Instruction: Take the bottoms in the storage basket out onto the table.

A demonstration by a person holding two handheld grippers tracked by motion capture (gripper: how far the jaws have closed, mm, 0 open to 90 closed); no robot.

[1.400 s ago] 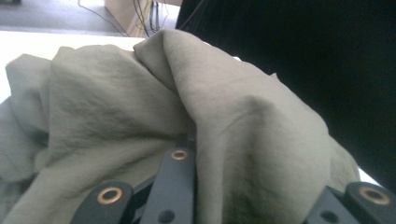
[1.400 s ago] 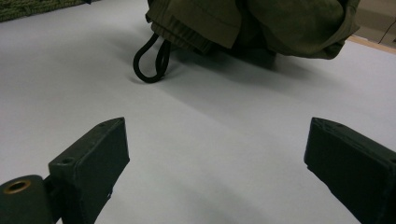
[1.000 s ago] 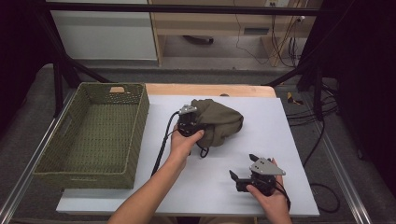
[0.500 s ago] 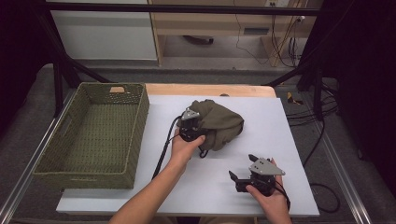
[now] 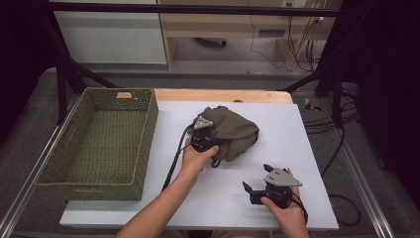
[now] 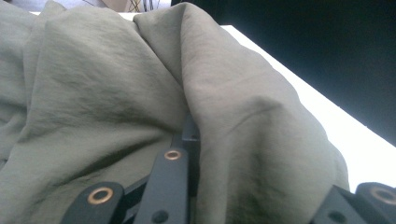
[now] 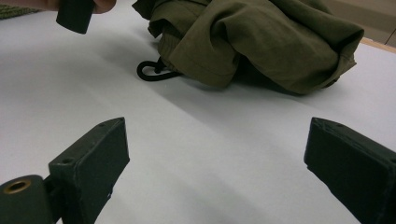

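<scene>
A crumpled olive garment [image 5: 233, 131] lies on the white table top [image 5: 297, 148] at the centre back. My left gripper [image 5: 204, 133] is pushed into its near left side. In the left gripper view a thick fold of the garment [image 6: 116, 93] bulges between the jaws of that gripper [image 6: 266, 168], which have just been opening a little while still pressing on it. My right gripper [image 5: 256, 177] rests near the front right, open, and points at the garment [image 7: 261, 37]. Only bare table lies between its fingers [image 7: 219, 135].
A green woven basket [image 5: 148, 124] stands at the left, its right wall close to the left forearm. A black drawstring loop [image 7: 152, 70] trails from the garment's near edge. A wooden strip [image 5: 223, 95] runs along the table's back. Cables [image 5: 173, 163] trail from both grippers.
The left hand has shifted slightly against the garment, and the cloth has moved a little with it. The right hand and its gripper have stayed where they were.
</scene>
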